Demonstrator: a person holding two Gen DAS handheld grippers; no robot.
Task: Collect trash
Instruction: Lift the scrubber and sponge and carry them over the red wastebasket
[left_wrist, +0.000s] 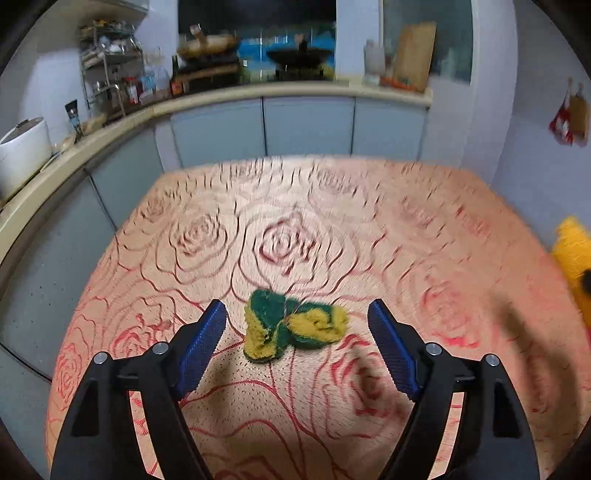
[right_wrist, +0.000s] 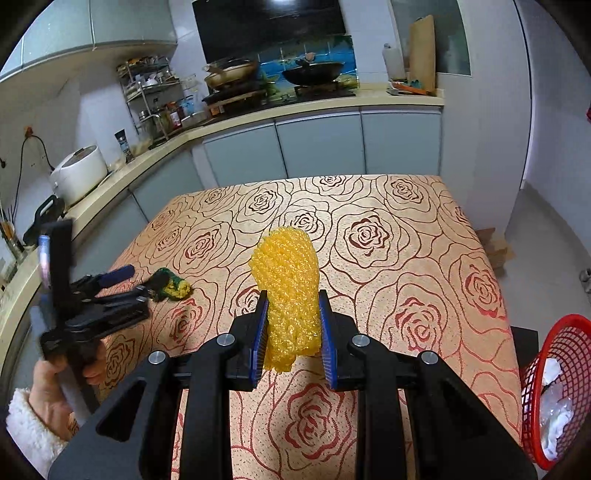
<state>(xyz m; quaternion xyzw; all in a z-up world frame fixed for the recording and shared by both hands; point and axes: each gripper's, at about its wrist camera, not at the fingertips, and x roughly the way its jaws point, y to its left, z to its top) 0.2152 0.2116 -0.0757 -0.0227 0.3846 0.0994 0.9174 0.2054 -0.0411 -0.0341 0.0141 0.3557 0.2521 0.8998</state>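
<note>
Yellow foam netting (right_wrist: 291, 291) is clamped by the right gripper (right_wrist: 293, 332); the green-and-yellow sponge (left_wrist: 291, 328) is straddled untouched by the wide-open left gripper (left_wrist: 297, 325).

No text can be read; labels on the counter bottles (right_wrist: 173, 114) seem too small and blurred.
</note>
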